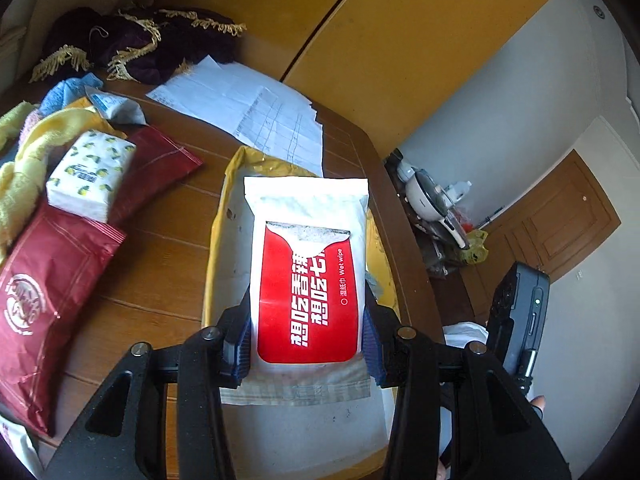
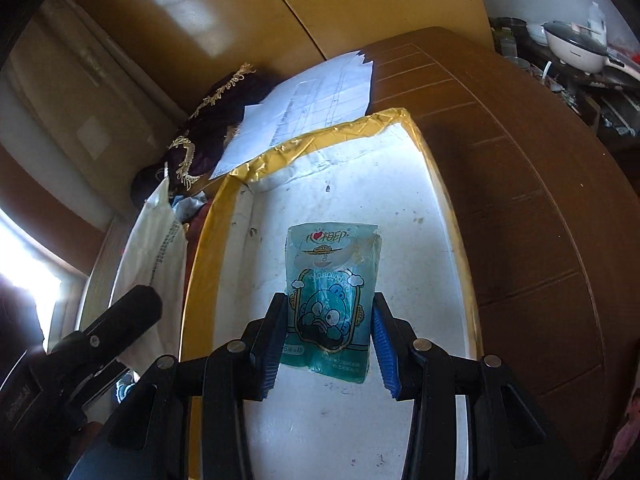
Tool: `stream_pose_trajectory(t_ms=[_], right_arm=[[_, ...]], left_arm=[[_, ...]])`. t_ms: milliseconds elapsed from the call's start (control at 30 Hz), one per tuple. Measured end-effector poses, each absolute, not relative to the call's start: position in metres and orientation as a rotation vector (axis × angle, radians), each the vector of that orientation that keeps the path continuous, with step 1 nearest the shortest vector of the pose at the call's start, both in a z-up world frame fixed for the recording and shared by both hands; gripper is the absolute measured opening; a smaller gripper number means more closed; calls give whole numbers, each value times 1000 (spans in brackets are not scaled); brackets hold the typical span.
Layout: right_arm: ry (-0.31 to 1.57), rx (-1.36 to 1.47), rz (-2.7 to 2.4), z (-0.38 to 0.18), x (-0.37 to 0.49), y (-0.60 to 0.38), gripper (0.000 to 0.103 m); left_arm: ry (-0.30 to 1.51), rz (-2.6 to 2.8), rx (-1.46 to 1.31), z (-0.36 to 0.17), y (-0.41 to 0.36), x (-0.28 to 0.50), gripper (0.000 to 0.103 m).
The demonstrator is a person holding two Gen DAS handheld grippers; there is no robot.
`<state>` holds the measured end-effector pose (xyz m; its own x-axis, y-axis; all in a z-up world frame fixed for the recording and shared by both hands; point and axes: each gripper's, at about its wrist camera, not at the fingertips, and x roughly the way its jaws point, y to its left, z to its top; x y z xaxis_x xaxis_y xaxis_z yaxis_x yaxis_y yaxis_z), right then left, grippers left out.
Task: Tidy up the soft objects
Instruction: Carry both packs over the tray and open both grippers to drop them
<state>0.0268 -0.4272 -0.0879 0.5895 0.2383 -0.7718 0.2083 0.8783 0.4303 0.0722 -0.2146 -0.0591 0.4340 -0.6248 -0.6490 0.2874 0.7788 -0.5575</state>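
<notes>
Two packs held over one white tray [image 2: 448, 184].
One wet-wipe pack [image 1: 308, 272] is clamped by the left gripper [image 1: 308, 344]; one teal tissue pack [image 2: 332, 300] is clamped by the right gripper [image 2: 325, 344].

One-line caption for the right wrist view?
Right hand-held gripper holds a teal tissue pack over a white, yellow-taped box on a wooden table.

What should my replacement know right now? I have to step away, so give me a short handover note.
Left gripper: shut on the red wet wipe pack, held over the white tray.
Right gripper: shut on the teal tissue pack, also over the tray.
Done: nothing visibly lying in the tray.
Left: set both packs down; then the lemon-print tissue pack, red pouches and towels beside the tray.
</notes>
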Motion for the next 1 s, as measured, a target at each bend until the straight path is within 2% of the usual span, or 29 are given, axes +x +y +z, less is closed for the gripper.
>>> stream_pose_trajectory(t_ms=[600, 1000], right_arm=[[980, 423, -100, -91, 28, -420, 43], [984, 413, -119, -91, 28, -419, 45]], left_arm=[[1092, -544, -251, -87, -251, 93, 43], [1106, -536, -224, -90, -253, 97, 43]])
